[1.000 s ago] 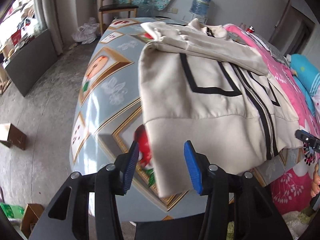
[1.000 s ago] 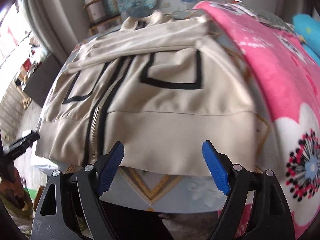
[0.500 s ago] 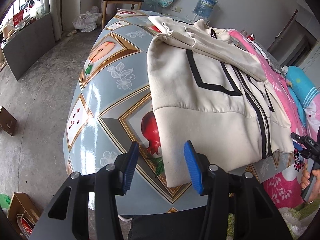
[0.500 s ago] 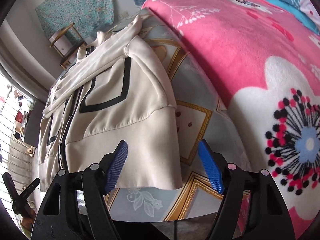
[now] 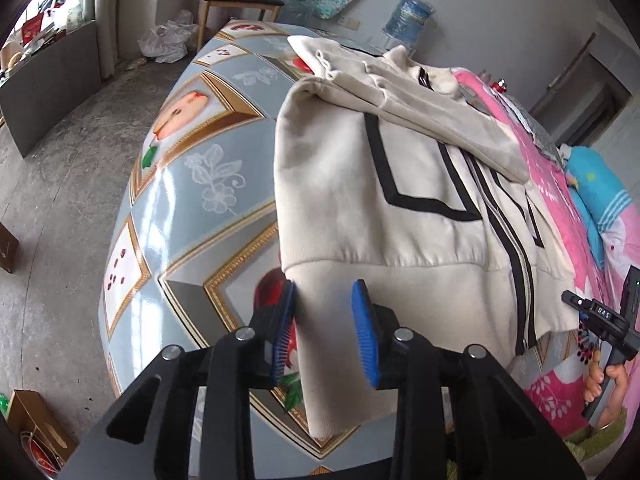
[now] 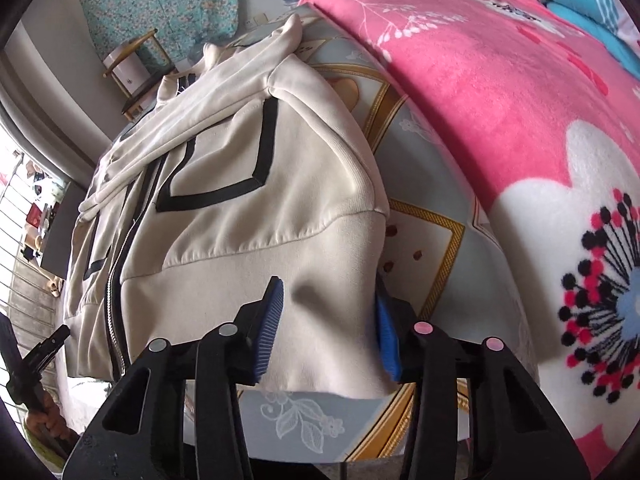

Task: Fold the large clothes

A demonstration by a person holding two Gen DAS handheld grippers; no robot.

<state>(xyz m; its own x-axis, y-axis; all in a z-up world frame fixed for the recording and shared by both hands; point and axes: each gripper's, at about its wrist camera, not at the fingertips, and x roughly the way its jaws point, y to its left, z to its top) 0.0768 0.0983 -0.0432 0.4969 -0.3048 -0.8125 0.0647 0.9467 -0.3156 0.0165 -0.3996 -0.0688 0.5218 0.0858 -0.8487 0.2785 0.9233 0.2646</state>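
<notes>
A cream zip jacket point(image 5: 380, 184) with black stripes lies front up on the table, sleeves folded across its chest, hem toward me. My left gripper point(image 5: 326, 330) is open, its blue pads either side of the hem's left corner, which hangs over the table edge. The jacket shows in the right wrist view point(image 6: 248, 208) too. My right gripper point(image 6: 330, 326) is open, its pads straddling the hem's right corner; the right pad is partly hidden behind the cloth.
The table wears a glossy blue-grey cloth point(image 5: 192, 184) with gold-framed fruit prints. A pink flowered blanket point(image 6: 500, 92) lies just right of the jacket. A wooden chair point(image 5: 236, 0) and a water bottle point(image 5: 408, 20) stand at the far wall. Cardboard boxes point(image 5: 36, 428) sit on the floor at left.
Both grippers have moved forward onto the hem, so each corner now sits between the pads. The jaws have narrowed slightly. The jacket has not moved.
</notes>
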